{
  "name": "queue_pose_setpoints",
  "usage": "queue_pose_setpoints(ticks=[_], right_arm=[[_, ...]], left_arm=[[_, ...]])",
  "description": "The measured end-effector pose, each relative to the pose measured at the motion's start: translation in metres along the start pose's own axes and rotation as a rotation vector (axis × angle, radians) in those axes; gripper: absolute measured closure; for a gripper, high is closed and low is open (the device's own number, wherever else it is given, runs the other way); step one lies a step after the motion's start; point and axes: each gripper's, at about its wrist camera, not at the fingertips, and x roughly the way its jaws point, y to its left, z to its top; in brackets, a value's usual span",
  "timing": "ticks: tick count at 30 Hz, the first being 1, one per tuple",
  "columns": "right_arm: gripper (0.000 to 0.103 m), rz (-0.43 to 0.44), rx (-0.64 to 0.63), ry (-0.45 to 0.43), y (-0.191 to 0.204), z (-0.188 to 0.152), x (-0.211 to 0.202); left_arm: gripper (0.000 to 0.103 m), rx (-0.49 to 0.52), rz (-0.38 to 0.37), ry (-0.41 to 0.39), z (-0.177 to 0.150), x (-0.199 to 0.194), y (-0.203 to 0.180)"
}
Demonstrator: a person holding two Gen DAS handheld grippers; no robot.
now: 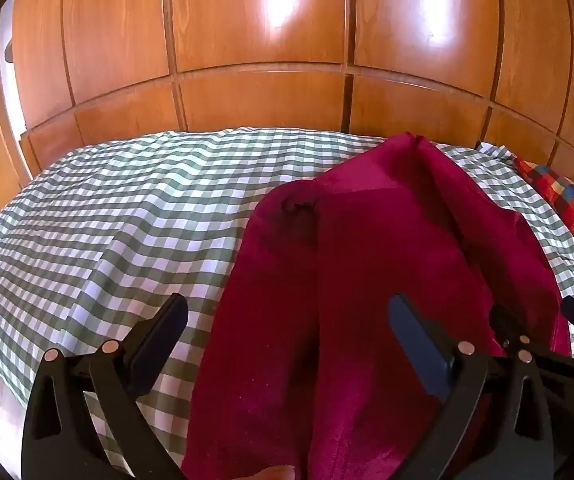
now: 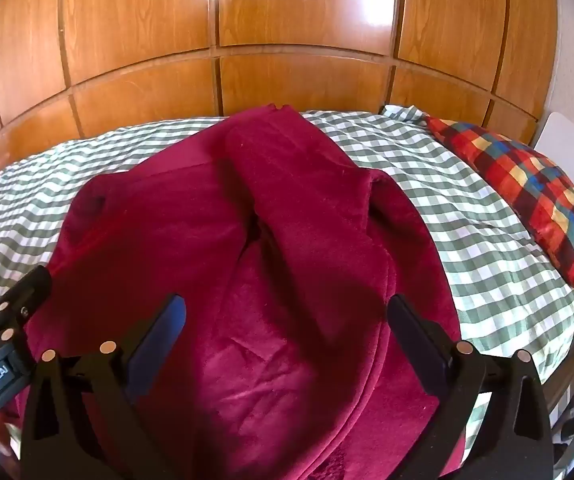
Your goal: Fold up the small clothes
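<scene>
A wall of wooden panels (image 2: 303,76) stands behind a bed covered by a green-and-white checked sheet (image 1: 99,216). The left gripper (image 1: 287,320) hovers with its jaws spread wide and nothing between them; its left finger hangs over the sheet and its right finger over a dark red garment (image 1: 367,248). The right gripper (image 2: 287,316) likewise has its jaws wide apart, empty, above the garment's near part. The garment lies spread on the sheet, a sleeve folded across its middle, reaching toward twelve o'clock in the right wrist view. At two o'clock from the right gripper lies a multicoloured checked pillow (image 2: 527,184), apart from the garment.
</scene>
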Motion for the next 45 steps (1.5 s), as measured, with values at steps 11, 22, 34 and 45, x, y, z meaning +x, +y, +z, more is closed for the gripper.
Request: queue_pose_setpoints(ticks=[11, 22, 34, 45], right_arm=[[0.003, -0.018, -0.008, 0.001, 0.005, -0.001, 0.000], [0.003, -0.008, -0.004, -0.005, 0.002, -0.002, -0.002], [0.003, -0.012, -0.012, -0.004, 0.006, -0.006, -0.001], [0.003, -0.012, -0.011, -0.003, 0.001, -0.005, -0.002]], left_arm=[[0.003, 0.002, 0.010, -0.017, 0.001, -0.005, 0.001], [0.003, -0.025, 0.018, -0.012, 0.003, -0.005, 0.008], [0.003, -0.031, 0.015, -0.012, 0.004, -0.007, 0.009], [0.003, -0.032, 0.018, -0.014, 0.002, -0.009, 0.006]])
